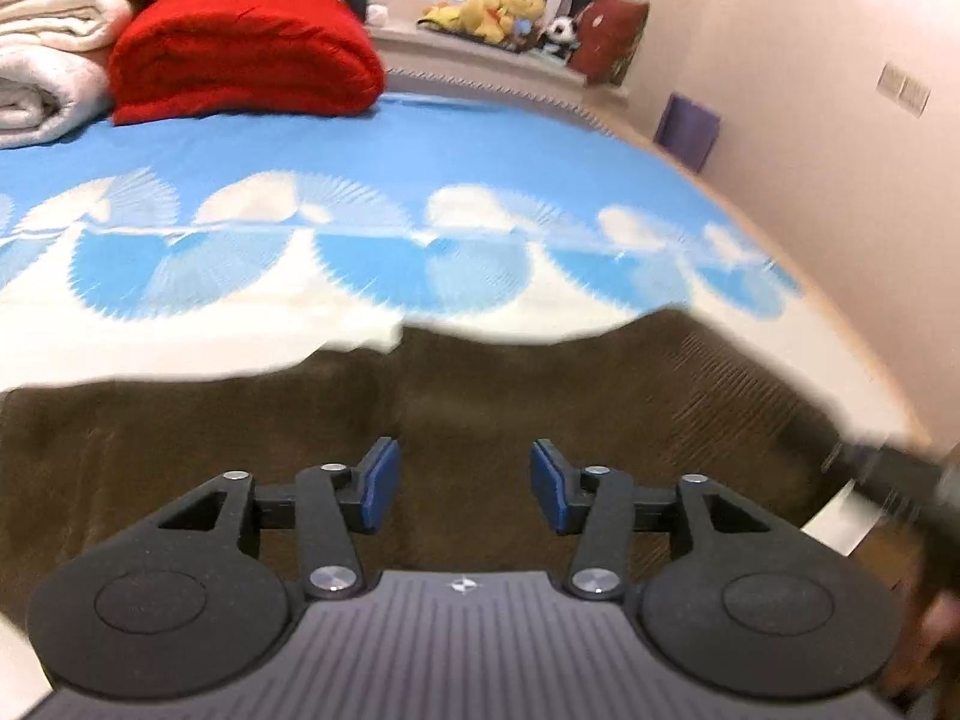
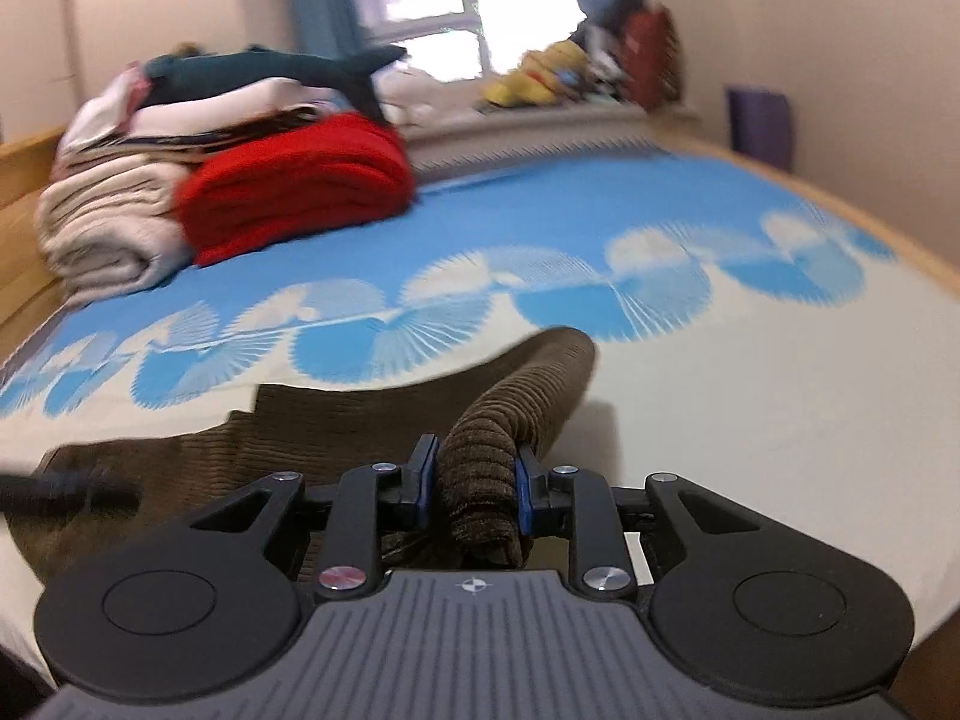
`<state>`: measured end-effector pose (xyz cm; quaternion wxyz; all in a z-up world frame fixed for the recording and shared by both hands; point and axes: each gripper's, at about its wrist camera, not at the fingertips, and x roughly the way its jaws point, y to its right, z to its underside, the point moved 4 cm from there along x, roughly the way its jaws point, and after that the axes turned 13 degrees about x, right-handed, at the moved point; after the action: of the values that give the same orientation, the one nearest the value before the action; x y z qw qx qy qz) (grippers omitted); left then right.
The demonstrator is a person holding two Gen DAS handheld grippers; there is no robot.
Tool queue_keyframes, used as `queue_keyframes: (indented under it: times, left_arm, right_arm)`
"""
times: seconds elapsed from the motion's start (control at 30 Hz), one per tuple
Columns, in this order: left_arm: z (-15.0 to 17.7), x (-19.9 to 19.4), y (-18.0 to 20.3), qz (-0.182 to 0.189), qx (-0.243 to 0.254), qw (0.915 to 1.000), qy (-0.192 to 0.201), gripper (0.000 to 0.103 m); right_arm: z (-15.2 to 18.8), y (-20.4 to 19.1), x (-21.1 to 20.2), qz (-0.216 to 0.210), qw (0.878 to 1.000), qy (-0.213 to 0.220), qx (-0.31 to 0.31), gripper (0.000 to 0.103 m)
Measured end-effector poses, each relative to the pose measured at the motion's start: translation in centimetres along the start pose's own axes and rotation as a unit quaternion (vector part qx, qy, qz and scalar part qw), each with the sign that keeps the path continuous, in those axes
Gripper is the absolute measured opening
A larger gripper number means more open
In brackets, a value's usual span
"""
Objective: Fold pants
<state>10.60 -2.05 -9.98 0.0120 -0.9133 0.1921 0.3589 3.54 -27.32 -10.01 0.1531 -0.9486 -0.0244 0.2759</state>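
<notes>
Brown corduroy pants [image 1: 468, 396] lie spread on the blue-and-white bed sheet [image 1: 360, 144]. In the left wrist view my left gripper [image 1: 463, 483] hovers over the cloth, open, its blue pads apart with nothing between them. At that view's right edge the other gripper shows as a dark blur. In the right wrist view my right gripper [image 2: 474, 483] is shut on a bunched fold of the pants [image 2: 486, 456], lifted off the bed. The rest of the pants [image 2: 288, 426] trails left and a raised roll of cloth runs ahead of the fingers. The left gripper shows as a dark blur at the left.
A folded red blanket [image 1: 246, 54] and white towels [image 1: 48, 60] are stacked at the far left of the bed. Plush toys [image 1: 498, 12] line the window sill behind. A purple object [image 1: 687, 129] leans on the right wall. The bed's wooden edge runs along the right.
</notes>
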Motion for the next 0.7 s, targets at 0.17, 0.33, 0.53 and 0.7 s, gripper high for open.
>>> queue_keyframes:
  times: [0.17, 0.33, 0.53, 0.7]
  left_arm:
    - [-6.2, 1.9, 4.7, 0.11, -0.006, 0.9939, -0.006, 0.08]
    - [-9.9, 5.7, 10.0, 0.128, 0.075, 0.987, -0.063, 0.085]
    - [-8.7, 9.3, 11.2, 0.07, 0.145, 0.9776, -0.135, 0.076]
    - [-6.8, 9.7, 9.1, 0.026, 0.141, 0.9758, -0.165, 0.054]
  right_arm:
    - [0.5, -2.6, -0.9, -0.032, 0.996, 0.021, -0.079, 0.026]
    - [2.1, -5.6, -1.7, -0.068, 0.981, 0.039, -0.18, 0.026]
    - [3.5, -8.4, -2.1, -0.103, 0.96, 0.055, -0.253, 0.026]
    - [3.5, -9.3, -2.3, -0.133, 0.96, 0.037, -0.245, 0.026]
